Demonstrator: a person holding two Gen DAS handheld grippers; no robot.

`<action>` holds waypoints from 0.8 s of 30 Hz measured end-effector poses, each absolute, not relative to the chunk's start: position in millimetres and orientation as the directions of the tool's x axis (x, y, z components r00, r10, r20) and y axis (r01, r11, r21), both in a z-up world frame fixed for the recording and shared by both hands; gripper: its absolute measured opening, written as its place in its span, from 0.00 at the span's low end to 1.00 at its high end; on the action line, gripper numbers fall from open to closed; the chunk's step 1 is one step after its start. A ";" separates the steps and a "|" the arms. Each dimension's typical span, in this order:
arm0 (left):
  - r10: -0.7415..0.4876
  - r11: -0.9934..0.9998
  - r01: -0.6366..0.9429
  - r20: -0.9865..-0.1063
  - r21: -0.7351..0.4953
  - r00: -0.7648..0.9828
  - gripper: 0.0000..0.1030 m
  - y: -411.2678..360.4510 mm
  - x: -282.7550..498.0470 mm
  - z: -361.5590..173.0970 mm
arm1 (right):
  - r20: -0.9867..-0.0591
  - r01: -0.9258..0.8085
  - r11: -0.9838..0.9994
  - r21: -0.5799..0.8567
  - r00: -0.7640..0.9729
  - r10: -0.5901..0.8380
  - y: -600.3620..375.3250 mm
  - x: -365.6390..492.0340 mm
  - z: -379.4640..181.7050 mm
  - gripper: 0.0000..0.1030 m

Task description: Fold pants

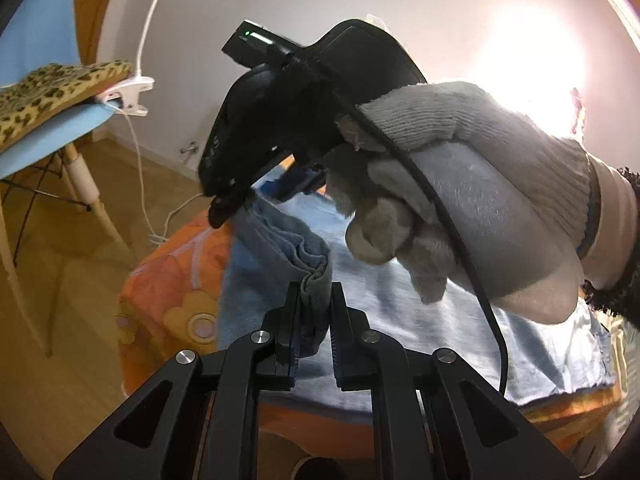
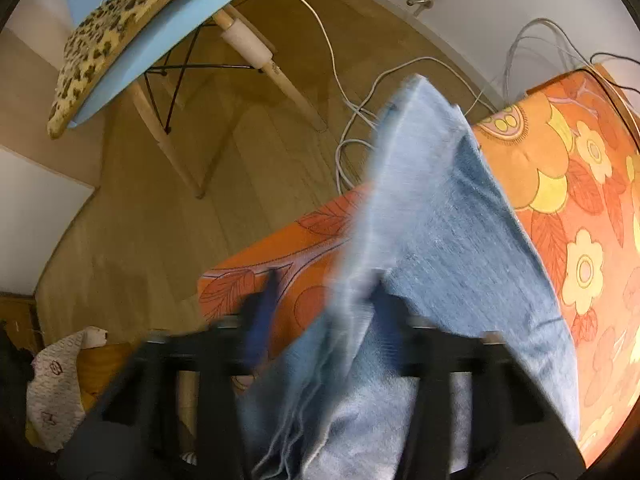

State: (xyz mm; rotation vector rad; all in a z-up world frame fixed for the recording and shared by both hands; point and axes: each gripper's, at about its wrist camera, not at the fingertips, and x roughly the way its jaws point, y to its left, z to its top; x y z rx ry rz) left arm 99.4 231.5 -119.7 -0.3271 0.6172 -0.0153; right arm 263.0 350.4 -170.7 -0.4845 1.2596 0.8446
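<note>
Light blue denim pants (image 1: pixel 440 320) lie on a table with an orange flowered cloth (image 1: pixel 172 280). My left gripper (image 1: pixel 316 300) is shut on a bunched fold of the pants' edge. In the left wrist view the right gripper (image 1: pixel 224 208), held by a grey-gloved hand (image 1: pixel 480 184), sits just beyond, its tips closed at the same edge of cloth. In the blurred right wrist view the pants (image 2: pixel 460 220) rise in a lifted fold; my right gripper (image 2: pixel 320 308) has cloth draped between its fingers, which look spread apart.
A blue chair (image 2: pixel 160 40) with a leopard-print cushion (image 1: pixel 52 96) stands on the wooden floor at left. White cables (image 2: pixel 360 120) lie on the floor by the table's corner. A patterned cloth (image 2: pixel 56 380) lies low at left.
</note>
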 end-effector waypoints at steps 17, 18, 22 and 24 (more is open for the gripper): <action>-0.396 0.908 0.281 -0.417 -0.310 0.818 0.11 126.7 87.4 -23.0 | -0.839 -0.643 0.733 0.222 0.258 0.480 157.5 253.5 -33.5 0.07; -0.426 0.897 0.318 -0.411 -0.307 0.806 0.11 112.5 87.1 -17.3 | -0.836 -0.629 0.747 0.213 0.279 0.473 144.3 249.1 -27.1 0.07; -0.515 0.855 0.426 -0.391 -0.295 0.763 0.11 66.9 85.9 -4.1 | -0.821 -0.572 0.798 0.190 0.354 0.449 78.6 238.1 -5.0 0.07; -0.571 0.820 0.487 -0.381 -0.300 0.727 0.11 38.6 87.3 1.4 | -0.811 -0.536 0.823 0.189 0.387 0.438 40.0 231.5 3.9 0.07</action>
